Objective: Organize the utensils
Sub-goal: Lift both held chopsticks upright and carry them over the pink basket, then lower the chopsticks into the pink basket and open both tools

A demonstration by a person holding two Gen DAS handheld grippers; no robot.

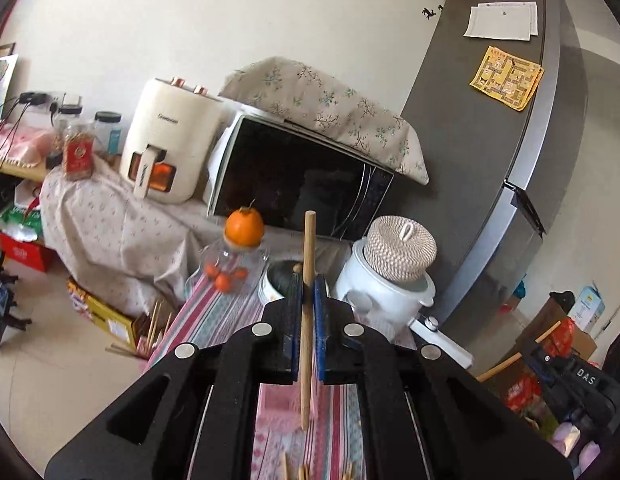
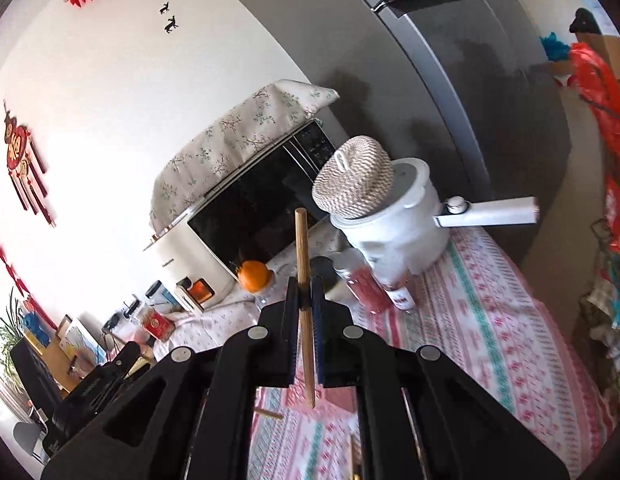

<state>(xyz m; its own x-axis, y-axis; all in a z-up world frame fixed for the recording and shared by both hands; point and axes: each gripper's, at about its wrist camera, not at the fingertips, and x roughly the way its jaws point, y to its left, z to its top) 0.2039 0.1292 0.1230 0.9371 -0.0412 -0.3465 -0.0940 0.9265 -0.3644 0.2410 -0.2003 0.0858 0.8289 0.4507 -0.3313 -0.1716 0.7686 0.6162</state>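
— Wooden chopstick (image 1: 307, 320) in the left tongs (image 1: 308, 284): how does it stand?

— Nearly upright. The blue pads (image 1: 321, 320) are pressed together on its middle part, so one end rises above them and the other end hangs down over the striped tablecloth (image 1: 221, 312) of the table.

— And the right tongs (image 2: 305, 292)?

— They pinch a second chopstick (image 2: 304, 312) in the same way, a little tilted, with its pointed end down above the cloth.

— Are other chopsticks visible?

— Yes, some tips show at the near edge in the left view, below the tongs (image 1: 305, 472).

— What is farther away?

— An orange (image 1: 244, 227) on a glass jar (image 1: 229, 268), then a white pot (image 1: 384, 284) with a woven lid (image 1: 402, 246) to the right. Behind them is a microwave oven (image 1: 297, 176) under a flowered cloth, and a grey refrigerator (image 1: 490, 160) at far right.
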